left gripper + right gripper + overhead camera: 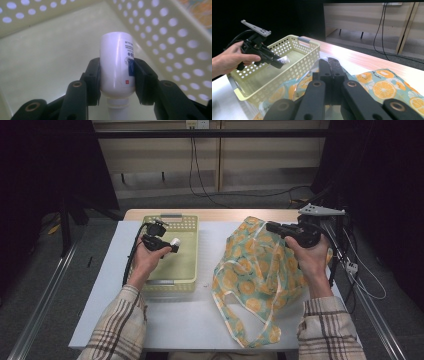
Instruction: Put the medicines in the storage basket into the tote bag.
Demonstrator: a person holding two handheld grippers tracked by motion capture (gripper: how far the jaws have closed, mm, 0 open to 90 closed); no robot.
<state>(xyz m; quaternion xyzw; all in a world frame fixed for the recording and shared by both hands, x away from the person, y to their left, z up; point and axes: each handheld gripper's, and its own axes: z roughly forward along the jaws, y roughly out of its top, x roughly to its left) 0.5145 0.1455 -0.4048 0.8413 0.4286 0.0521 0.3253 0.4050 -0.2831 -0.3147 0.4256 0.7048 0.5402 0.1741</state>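
the left gripper (171, 245) is clamping a small white bottle (117, 64) between its jaws, holding it in the air over the pale yellow perforated basket (186, 271) at the left of the white table (190, 320). the bottle's neck is pointing back toward the hand. the right gripper (270, 226) is hovering with its jaws pressed together and nothing between them, above the orange-print bag (255, 270) lying at the right of the table, just beside the basket.

A perforated yellow basket (187, 227) walls in the far-left tabletop, an orange-print bag (260, 270) sprawls across the right, and bare white table (200, 320) lies open between them and along the near edge.
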